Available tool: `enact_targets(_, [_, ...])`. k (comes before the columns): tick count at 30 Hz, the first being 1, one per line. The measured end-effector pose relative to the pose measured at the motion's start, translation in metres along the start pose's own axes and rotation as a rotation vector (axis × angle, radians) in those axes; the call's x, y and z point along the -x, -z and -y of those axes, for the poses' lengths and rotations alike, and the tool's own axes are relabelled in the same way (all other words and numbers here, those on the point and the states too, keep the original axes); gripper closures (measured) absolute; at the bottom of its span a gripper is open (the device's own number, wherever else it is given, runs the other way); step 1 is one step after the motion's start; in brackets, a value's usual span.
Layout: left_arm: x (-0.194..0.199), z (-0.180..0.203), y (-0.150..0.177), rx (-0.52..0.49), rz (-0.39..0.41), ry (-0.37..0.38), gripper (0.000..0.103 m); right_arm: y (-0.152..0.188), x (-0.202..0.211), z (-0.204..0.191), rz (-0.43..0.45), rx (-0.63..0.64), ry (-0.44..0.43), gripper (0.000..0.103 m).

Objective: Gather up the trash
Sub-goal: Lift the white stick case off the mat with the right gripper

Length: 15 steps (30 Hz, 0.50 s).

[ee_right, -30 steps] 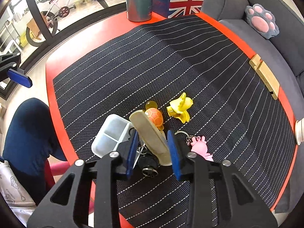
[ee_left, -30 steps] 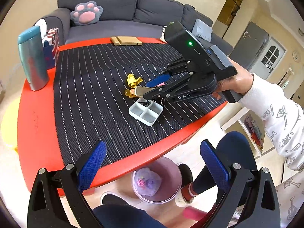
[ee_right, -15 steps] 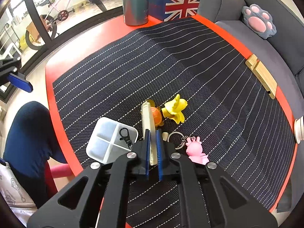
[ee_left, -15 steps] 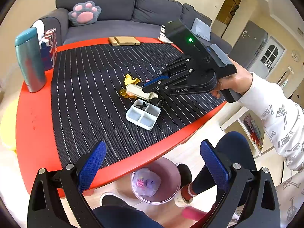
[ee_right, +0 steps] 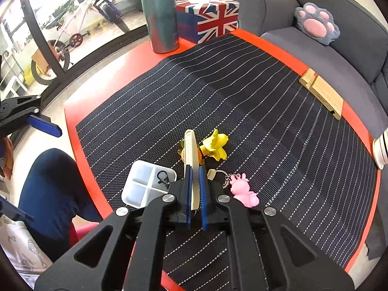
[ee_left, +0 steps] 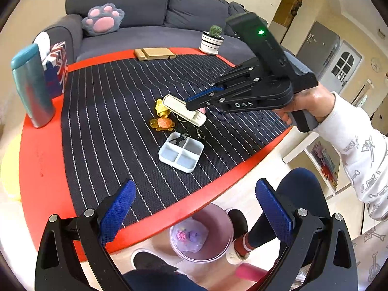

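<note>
The white letters "DAS" stand on the black side plate of the right gripper point(ee_left: 194, 103), seen in the left wrist view at the right of the scene. A Union Jack flag pattern covers the tissue box point(ee_right: 213, 21) at the far edge of the table. The faint mark on the wooden stand point(ee_right: 322, 94) at the right is too small to read.

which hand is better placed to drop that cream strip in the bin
Right. The right tool is shut on the cream strip, which is lifted off the mat. The left tool is open and empty near the table edge above the pink bin.
</note>
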<state>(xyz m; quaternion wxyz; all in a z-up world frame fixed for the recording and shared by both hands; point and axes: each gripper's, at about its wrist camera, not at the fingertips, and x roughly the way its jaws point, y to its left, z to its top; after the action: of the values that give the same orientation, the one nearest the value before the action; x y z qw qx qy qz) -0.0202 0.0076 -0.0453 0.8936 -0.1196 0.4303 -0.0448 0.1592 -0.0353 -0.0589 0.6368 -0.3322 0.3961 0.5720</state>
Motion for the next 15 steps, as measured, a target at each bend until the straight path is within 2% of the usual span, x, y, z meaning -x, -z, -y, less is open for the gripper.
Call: enact_targets(15, [-0.030, 0.002, -0.031, -0.094, -0.073, -0.013, 0.008, 0.015, 0.032, 0.014, 0.050, -0.075, 0.003, 0.098])
